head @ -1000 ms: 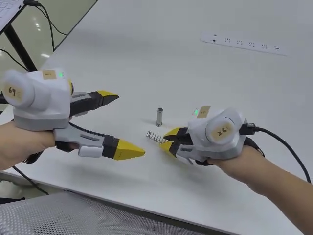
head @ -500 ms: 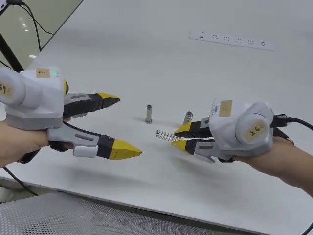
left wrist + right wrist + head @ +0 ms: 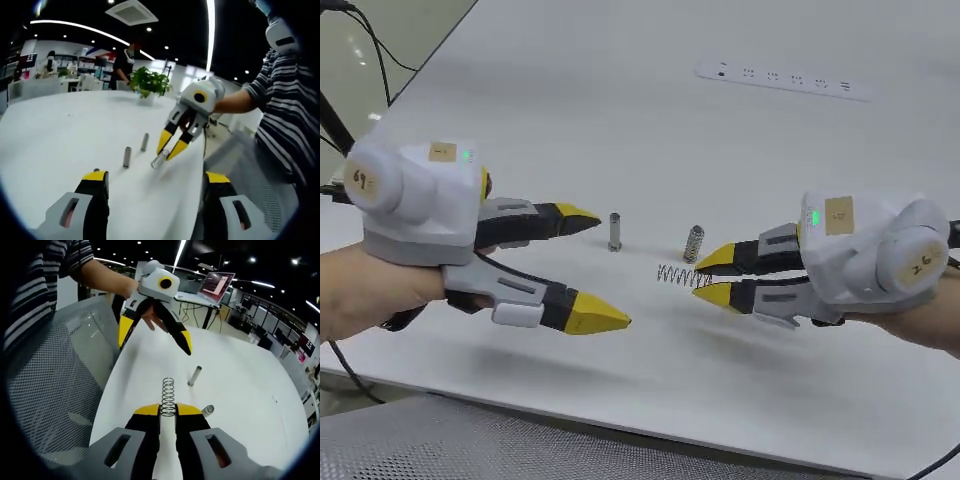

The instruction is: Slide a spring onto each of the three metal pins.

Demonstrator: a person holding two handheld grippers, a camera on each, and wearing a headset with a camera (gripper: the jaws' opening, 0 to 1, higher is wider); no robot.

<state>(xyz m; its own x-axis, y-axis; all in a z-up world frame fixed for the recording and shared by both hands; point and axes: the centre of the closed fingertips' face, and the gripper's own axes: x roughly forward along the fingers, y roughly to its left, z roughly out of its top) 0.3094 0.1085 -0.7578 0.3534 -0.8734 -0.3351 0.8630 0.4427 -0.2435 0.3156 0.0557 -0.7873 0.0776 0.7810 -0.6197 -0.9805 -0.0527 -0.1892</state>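
Right claw (image 3: 712,276) pinches one end of the spring (image 3: 675,275). The free end juts out level above the surface (image 3: 620,110), near the bare pin (image 3: 615,231), probably to leave the coil's mouth clear for threading. Left claw (image 3: 605,268) gapes empty alongside. Second pin (image 3: 693,243) already sleeved.

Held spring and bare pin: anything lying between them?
Nothing: in the head view the stretch of table between the spring, held by the right gripper, and the bare pin is bare.
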